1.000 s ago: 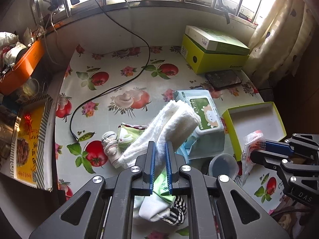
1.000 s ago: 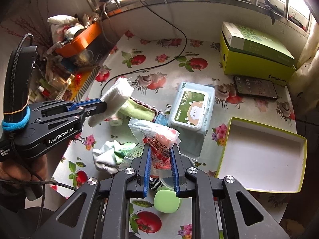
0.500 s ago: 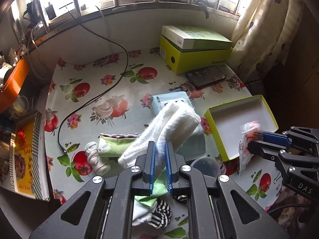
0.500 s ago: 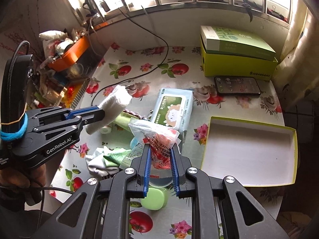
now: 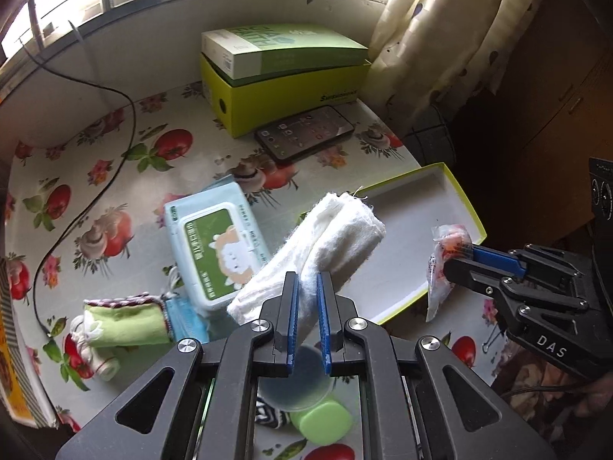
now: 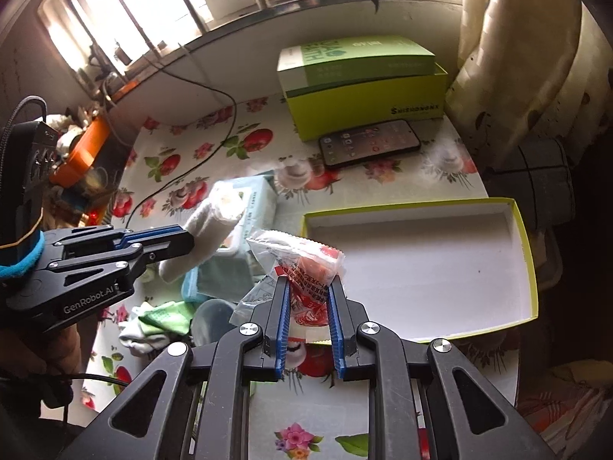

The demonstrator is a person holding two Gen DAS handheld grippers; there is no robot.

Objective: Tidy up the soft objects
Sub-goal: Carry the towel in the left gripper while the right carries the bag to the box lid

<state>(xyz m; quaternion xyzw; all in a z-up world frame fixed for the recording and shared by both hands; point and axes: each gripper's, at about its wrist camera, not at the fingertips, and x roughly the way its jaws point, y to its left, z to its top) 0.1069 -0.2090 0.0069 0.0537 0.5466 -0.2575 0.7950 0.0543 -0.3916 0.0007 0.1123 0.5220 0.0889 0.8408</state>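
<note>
Over the near-left corner of the open tray (image 5: 465, 207), my left gripper (image 5: 306, 287) is clamped narrow on the rolled white towel (image 5: 325, 237), roll sticking out past the tips, tilted up toward the tray. Right gripper (image 6: 308, 291) holds the red-and-white crinkly packet (image 6: 302, 264), jaws pinched on it, at the tray's near edge. Change vs a sec ago: both hands have swung across from the pile by the wipes pack to the tray, loads unchanged, grips same. Means carry abt done; next is lower + let go into tray, my guess. Tray looks bare inside, so room for both.

Left of tray: wipes pack (image 5: 218, 245), green folded cloth (image 5: 126, 322) w/ small white toy beside it, socks (image 6: 153, 326) nearer me. Beyond tray: phone (image 5: 306, 134), yellow box (image 5: 287, 92). Near tray's front-left: grey cup (image 5: 295, 379), green lid (image 5: 322, 419). Nothing blocks the drop; grippers close together, could bump.
</note>
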